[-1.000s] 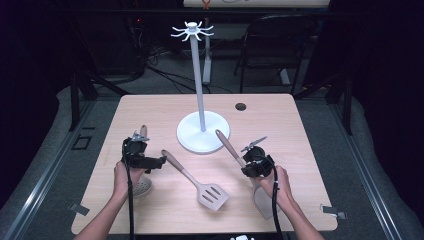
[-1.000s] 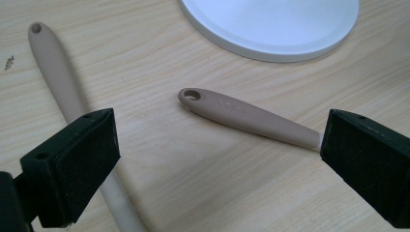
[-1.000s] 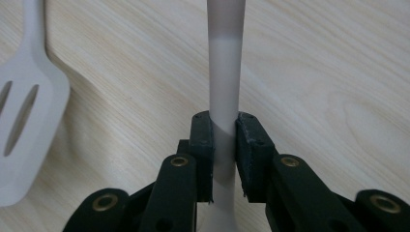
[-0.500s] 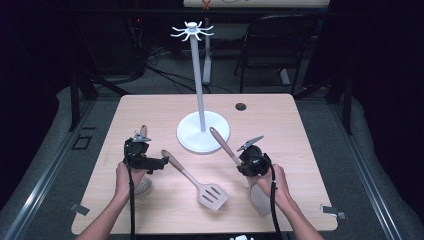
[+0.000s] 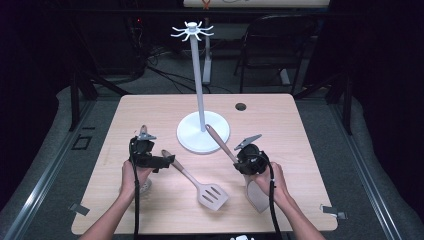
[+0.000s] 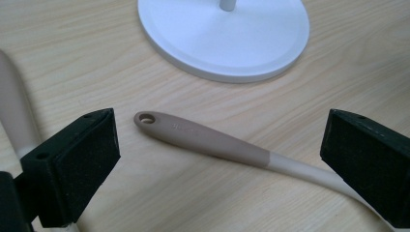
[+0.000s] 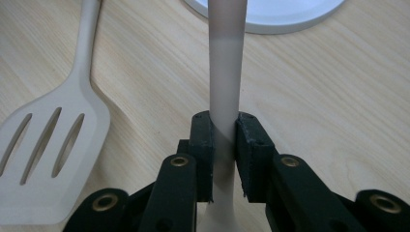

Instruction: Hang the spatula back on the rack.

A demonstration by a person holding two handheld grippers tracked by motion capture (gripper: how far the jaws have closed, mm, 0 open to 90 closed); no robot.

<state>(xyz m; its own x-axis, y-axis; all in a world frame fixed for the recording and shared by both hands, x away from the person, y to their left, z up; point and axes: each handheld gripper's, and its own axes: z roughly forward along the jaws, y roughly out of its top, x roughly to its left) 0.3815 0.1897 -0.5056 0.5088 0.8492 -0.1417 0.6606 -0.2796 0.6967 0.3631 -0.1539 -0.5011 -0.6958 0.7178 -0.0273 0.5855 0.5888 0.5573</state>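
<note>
A slotted beige spatula (image 5: 200, 182) lies flat on the wooden table (image 5: 300, 125), and its brown handle (image 6: 203, 137) runs between the wide-apart jaws of my left gripper (image 6: 217, 154), untouched. In the high view the left gripper (image 5: 159, 159) hovers open at that handle's end. My right gripper (image 7: 225, 130) is shut on the handle of a second, solid spatula (image 7: 226, 72). That spatula (image 5: 257, 196) slants up, its handle tip reaching over the white stand's base (image 5: 190, 135), with the right gripper (image 5: 239, 156) clamped at mid handle.
The white stand's pole (image 5: 197, 85) rises from the round base to a crown of hooks (image 5: 191, 31). Another pale utensil (image 6: 14, 111) lies under the left hand. A dark hole (image 5: 240, 106) marks the table's far side. A chair (image 5: 280, 45) stands behind.
The right gripper and its solid spatula have shifted slightly left, bringing the handle tip closer to the stand's pole. The left gripper has stayed put.
</note>
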